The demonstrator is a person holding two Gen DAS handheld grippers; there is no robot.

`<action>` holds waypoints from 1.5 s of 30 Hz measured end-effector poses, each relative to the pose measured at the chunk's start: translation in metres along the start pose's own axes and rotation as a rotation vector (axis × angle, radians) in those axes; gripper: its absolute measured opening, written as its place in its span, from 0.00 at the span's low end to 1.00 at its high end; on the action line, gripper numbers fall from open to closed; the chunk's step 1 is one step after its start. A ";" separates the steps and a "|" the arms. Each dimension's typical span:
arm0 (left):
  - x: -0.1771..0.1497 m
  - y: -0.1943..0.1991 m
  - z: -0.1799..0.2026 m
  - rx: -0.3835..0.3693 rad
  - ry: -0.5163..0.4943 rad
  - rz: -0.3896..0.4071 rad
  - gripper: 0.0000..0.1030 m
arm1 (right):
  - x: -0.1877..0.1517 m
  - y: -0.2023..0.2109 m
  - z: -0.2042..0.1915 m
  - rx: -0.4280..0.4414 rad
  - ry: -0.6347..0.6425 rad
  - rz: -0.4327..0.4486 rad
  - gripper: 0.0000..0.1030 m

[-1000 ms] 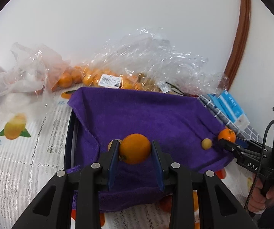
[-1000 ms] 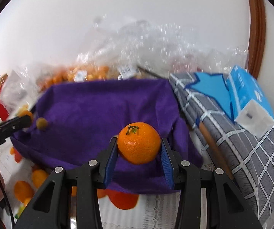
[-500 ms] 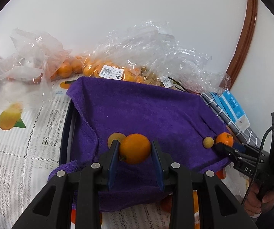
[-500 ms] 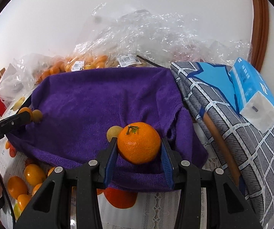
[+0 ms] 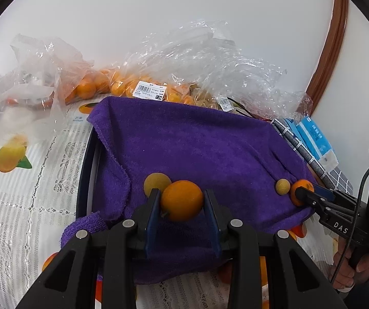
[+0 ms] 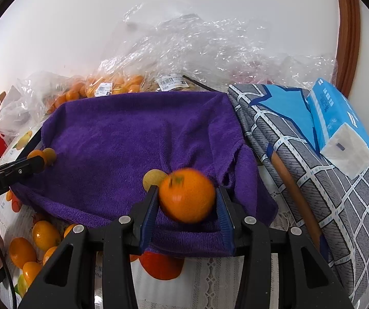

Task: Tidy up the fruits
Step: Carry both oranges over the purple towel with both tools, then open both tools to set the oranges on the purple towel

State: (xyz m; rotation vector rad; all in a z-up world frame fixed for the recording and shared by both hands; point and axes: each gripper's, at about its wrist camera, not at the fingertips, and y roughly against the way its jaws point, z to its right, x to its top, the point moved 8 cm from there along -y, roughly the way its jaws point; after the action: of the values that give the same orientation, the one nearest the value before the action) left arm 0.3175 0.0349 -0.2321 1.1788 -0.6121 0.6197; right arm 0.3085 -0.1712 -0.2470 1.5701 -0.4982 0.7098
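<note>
Left gripper [image 5: 182,203] — fingers clenched on a small orange [image 5: 182,200], both blue pads against its sides, stem end turned down toward the camera; held just above the near part of the purple towel [image 5: 197,144].

Right gripper [image 6: 187,200] — fingers parted; the tangerine [image 6: 186,195] sits between them, blurred, a slim gap showing on its right side; whether the left pad touches it cannot be told. It lies at the towel's near edge.

Pale yellow-brown round fruit, two items: one [image 5: 156,183] on the towel just behind the left fingers, touching the small orange in that view; the other [image 6: 154,179] just behind the tangerine, seen in the right wrist view.

Purple towel — spread over a dark-rimmed tray [image 5: 86,159], draping past its near edge.

Clear plastic bags of oranges [image 5: 122,87] — behind the towel, against the wall, price labels showing.

Loose oranges [image 6: 34,244] — on the worktop [image 5: 25,206], left of the towel's near corner.

Blue tissue pack [image 6: 339,118] — resting on a grey checked cloth [image 6: 300,159], right of the towel.
</note>
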 end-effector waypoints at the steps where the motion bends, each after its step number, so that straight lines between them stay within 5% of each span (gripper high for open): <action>1: 0.000 0.000 0.000 0.000 0.001 -0.001 0.31 | 0.000 0.001 0.000 0.001 -0.001 0.003 0.43; 6: -0.001 -0.001 0.000 -0.003 -0.001 -0.002 0.31 | 0.000 0.003 0.002 -0.004 -0.004 0.005 0.45; 10: -0.001 0.001 0.001 -0.016 0.004 0.005 0.34 | 0.001 0.011 0.001 -0.015 0.000 0.036 0.56; 20: 0.002 0.012 0.008 -0.028 -0.018 0.042 0.39 | -0.001 0.039 -0.015 0.051 -0.045 0.101 0.58; 23: 0.003 0.017 0.012 -0.027 -0.035 0.060 0.39 | -0.009 0.047 -0.021 0.003 -0.038 0.102 0.58; 33: -0.003 0.045 0.011 -0.023 -0.039 0.075 0.39 | -0.048 0.069 -0.076 0.114 -0.056 -0.011 0.58; 45: -0.050 0.089 -0.023 -0.042 0.065 0.049 0.39 | -0.061 0.052 -0.100 0.124 -0.062 -0.074 0.54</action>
State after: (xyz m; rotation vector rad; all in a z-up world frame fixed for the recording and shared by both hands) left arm 0.2211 0.0738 -0.2171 1.1029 -0.5974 0.6813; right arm 0.2146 -0.0848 -0.2488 1.7219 -0.4465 0.6468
